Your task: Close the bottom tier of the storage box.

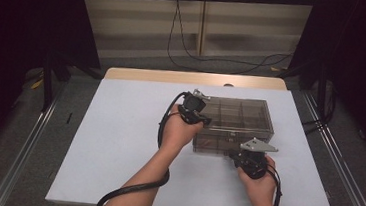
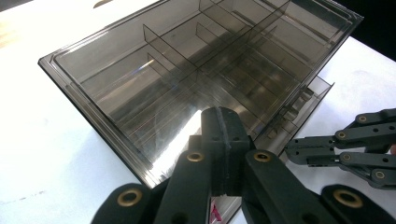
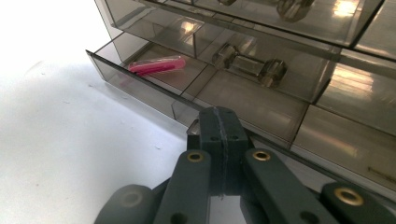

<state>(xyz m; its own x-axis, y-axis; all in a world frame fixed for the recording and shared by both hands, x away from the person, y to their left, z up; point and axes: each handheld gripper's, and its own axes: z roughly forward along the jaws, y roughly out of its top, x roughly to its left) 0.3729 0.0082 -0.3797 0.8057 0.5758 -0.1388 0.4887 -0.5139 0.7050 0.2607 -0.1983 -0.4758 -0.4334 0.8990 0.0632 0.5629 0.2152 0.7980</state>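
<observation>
High view: smoky clear box (image 1: 237, 119) w/ dividers sits on white table (image 1: 117, 142). Left gripper (image 1: 196, 115) rests on box's top near its left end, held by left hand (image 1: 178, 130). Right gripper (image 1: 247, 158) is at box's front, drawer level, in right hand (image 1: 259, 182). Cables trail from both.

Left gripper view: jaws pressed together, nothing between, tips on the box (image 2: 201, 70) lid. Ahead of the tips, through the lid, many divided compartments; contents can't be made out. Right of the jaws, a drawer (image 2: 299, 112) sticks out, and the right gripper (image 2: 289, 154) sits just beside it.

Right gripper view: jaws closed flat on each other, tips at the front wall of the open drawer (image 3: 154, 88). Ahead-left of the tips, a pink tube (image 3: 156, 65) lies in the drawer's left compartment. Ahead-right, one row up, a clear dumbbell-shaped piece (image 3: 250, 65) lies in its own cell. Compartment right in front of the tips looks bare. No writing readable.
</observation>
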